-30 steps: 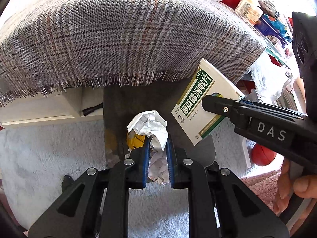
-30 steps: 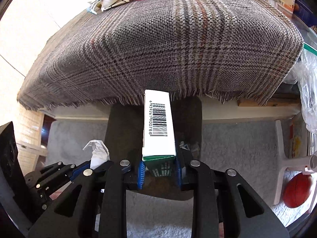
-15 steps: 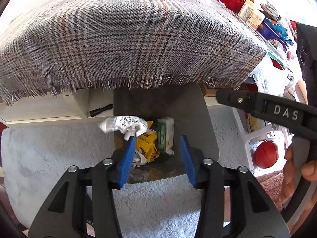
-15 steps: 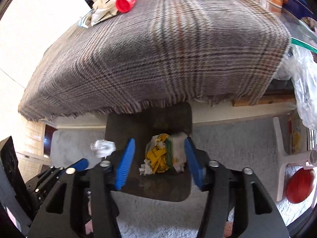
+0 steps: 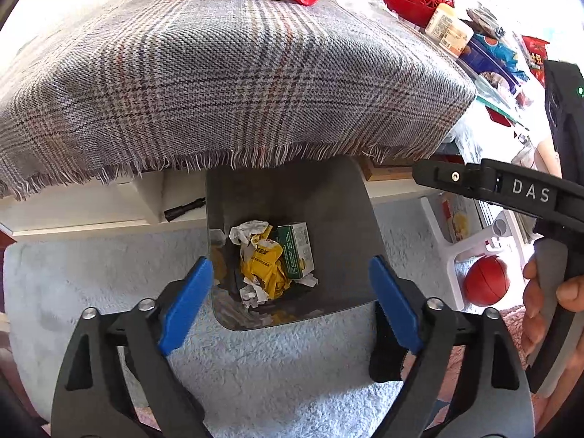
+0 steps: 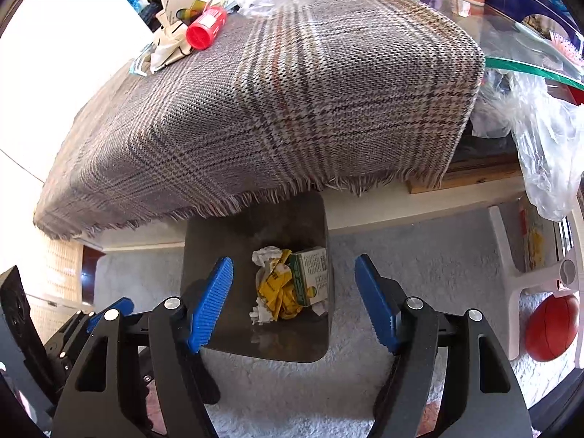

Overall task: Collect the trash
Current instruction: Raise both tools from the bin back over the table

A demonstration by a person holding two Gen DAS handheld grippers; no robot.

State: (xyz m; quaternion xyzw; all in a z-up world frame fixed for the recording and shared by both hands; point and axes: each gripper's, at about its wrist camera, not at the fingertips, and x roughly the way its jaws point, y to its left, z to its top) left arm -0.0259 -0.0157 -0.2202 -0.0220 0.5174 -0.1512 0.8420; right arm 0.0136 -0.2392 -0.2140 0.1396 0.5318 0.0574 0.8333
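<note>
A dark grey bin (image 5: 328, 200) stands on the floor under the table's edge. Inside it lie a crumpled white paper (image 5: 248, 230), a yellow wrapper (image 5: 266, 266) and a green-and-white medicine box (image 5: 297, 252). My left gripper (image 5: 291, 261) hangs above the bin, its jaws opening wide with nothing between the pads. My right gripper (image 6: 294, 260) is also above the bin (image 6: 237, 237), jaws opening and empty; far below it lie the box (image 6: 315, 273) and wrapper (image 6: 277, 288). One right finger (image 5: 474, 182) reaches in from the right of the left wrist view.
A plaid cloth (image 5: 219, 84) covers the table and overhangs the bin. On it lie a red-capped bottle (image 6: 204, 29) and paper scraps. Clear plastic bags (image 6: 540, 138) hang at the right. A red ball (image 5: 485, 281) sits by a white stool leg on pale carpet.
Both grippers went from shut to wide. The crumpled paper left the left jaws and the box left the right jaws; both now lie in the bin. The right gripper drew back rightward.
</note>
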